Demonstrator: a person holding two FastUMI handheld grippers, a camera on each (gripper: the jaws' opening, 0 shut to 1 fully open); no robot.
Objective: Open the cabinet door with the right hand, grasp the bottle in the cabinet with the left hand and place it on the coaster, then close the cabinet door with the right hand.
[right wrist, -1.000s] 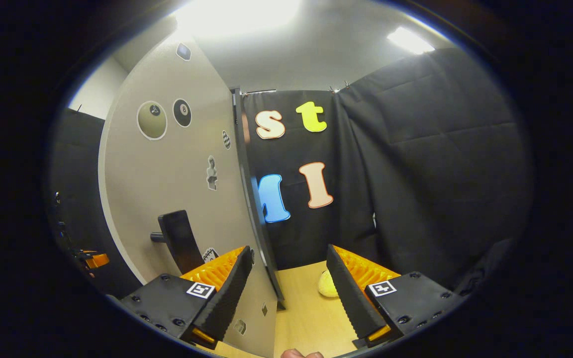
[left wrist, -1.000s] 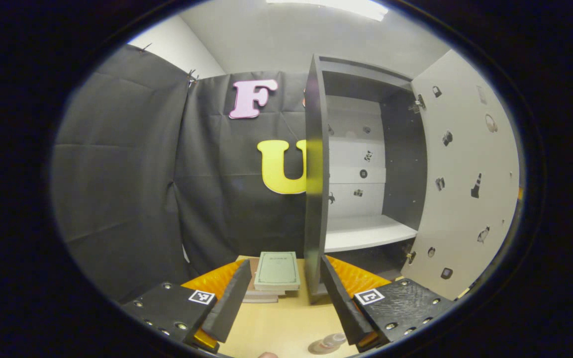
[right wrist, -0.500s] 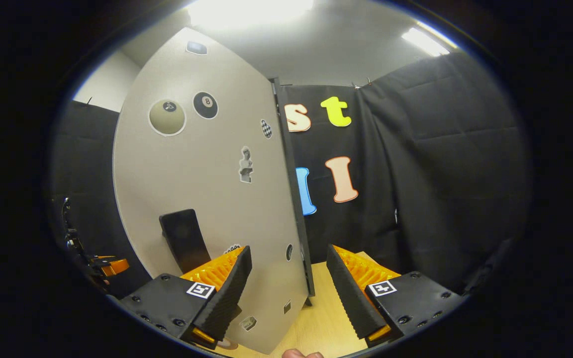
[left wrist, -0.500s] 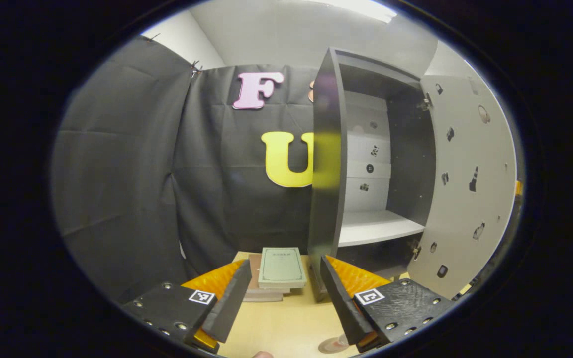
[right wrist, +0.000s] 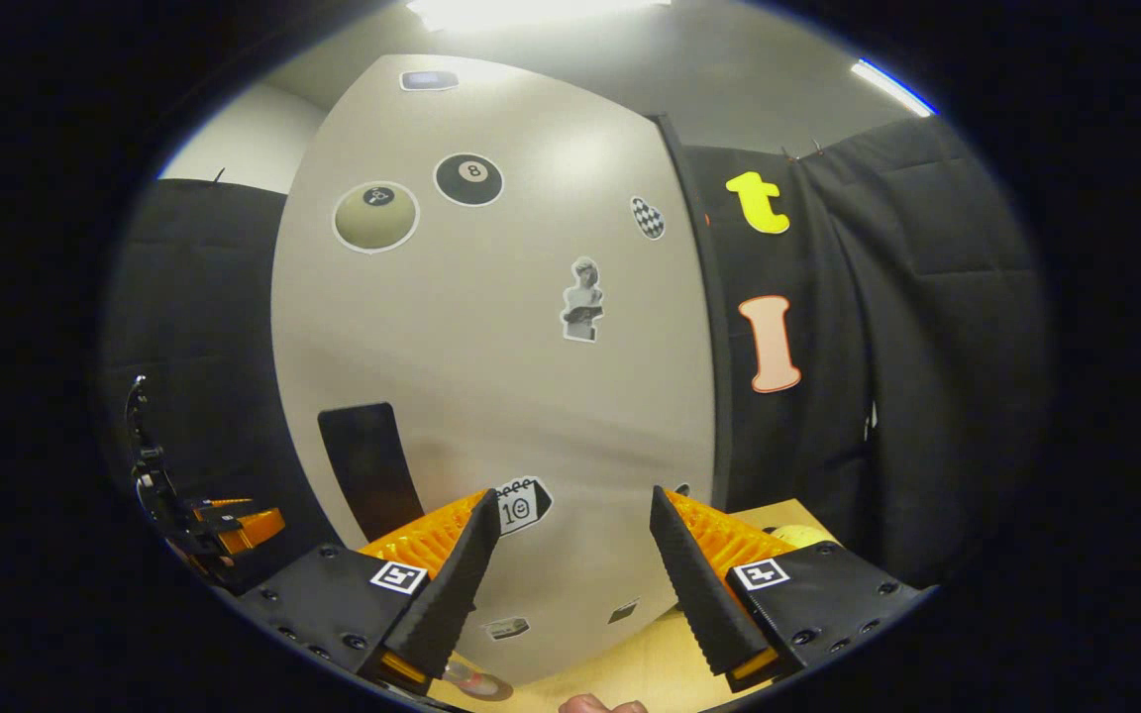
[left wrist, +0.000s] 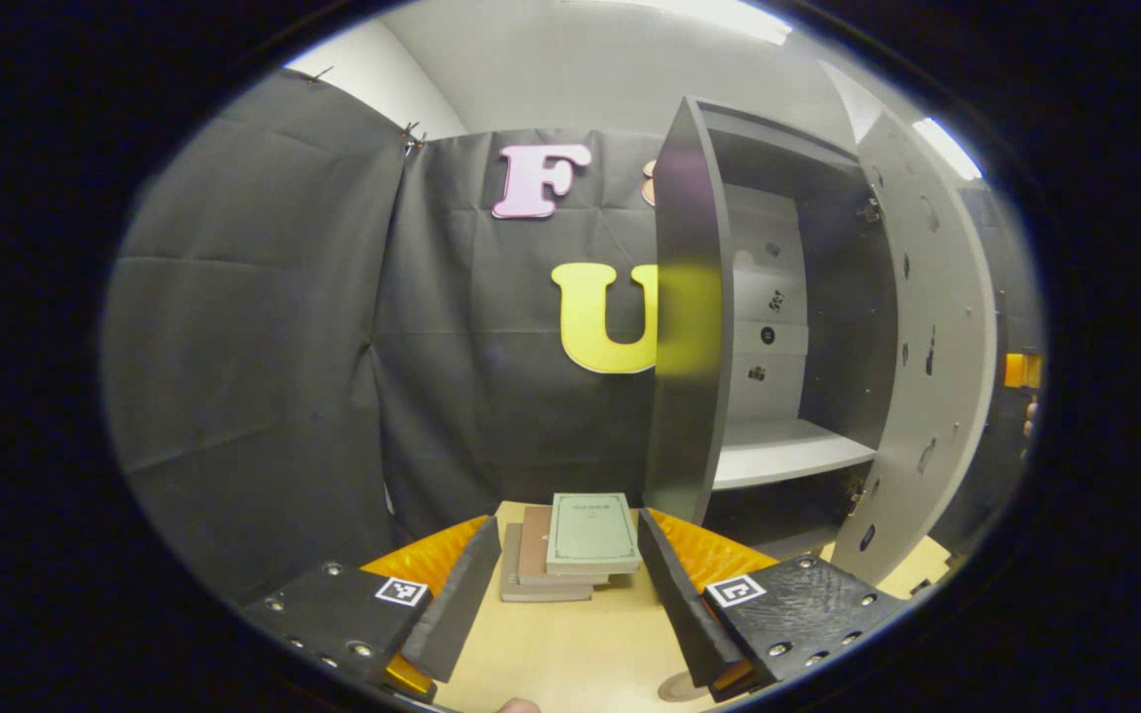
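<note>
Cabinet door (right wrist: 511,376) part-closed; right gripper (right wrist: 566,574) jaws wide, empty, facing its front. Push flat beside handle (right wrist: 369,465), steady. Left gripper (left wrist: 559,589) jaws wide, empty.

books: stack of books (left wrist: 570,550) ahead between left gripper (left wrist: 561,604) fingers
cabinet: cabinet (left wrist: 778,327) ahead-right, cabinet door (left wrist: 927,337) rightmost

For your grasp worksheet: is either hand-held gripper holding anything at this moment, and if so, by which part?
Nothing is held. The left hand-held gripper is open over the light wooden table; the right hand-held gripper is open before the pale grey cabinet door.
</note>
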